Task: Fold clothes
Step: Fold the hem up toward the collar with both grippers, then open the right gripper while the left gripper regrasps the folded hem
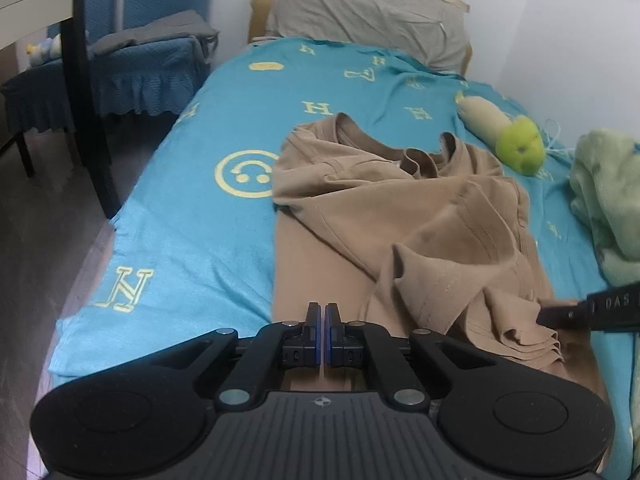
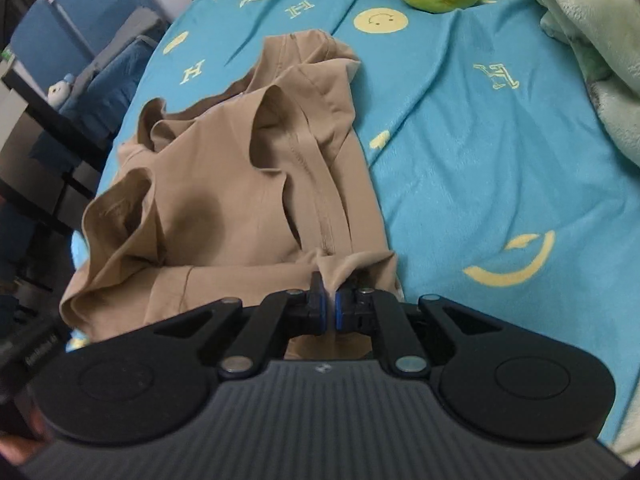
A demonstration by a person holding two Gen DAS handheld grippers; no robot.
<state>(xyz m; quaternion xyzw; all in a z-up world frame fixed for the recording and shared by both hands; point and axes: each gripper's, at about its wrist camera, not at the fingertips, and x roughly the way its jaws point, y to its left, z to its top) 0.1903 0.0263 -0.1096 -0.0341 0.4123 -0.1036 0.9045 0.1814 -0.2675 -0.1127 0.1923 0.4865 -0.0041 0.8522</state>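
Observation:
A tan T-shirt (image 1: 384,220) lies crumpled and partly folded on the blue bedsheet (image 1: 192,208). It also shows in the right wrist view (image 2: 224,184). My left gripper (image 1: 323,312) is shut and empty, above the shirt's near left edge. My right gripper (image 2: 330,292) is shut on a bunched fold of the shirt's edge. The right gripper also shows in the left wrist view (image 1: 560,314), at the shirt's right edge.
A green and cream plush toy (image 1: 504,132) lies beyond the shirt on the right. A pale green blanket (image 1: 608,196) is heaped at the right edge. A grey pillow (image 1: 372,12) is at the head. A blue-covered chair (image 1: 132,64) stands left of the bed.

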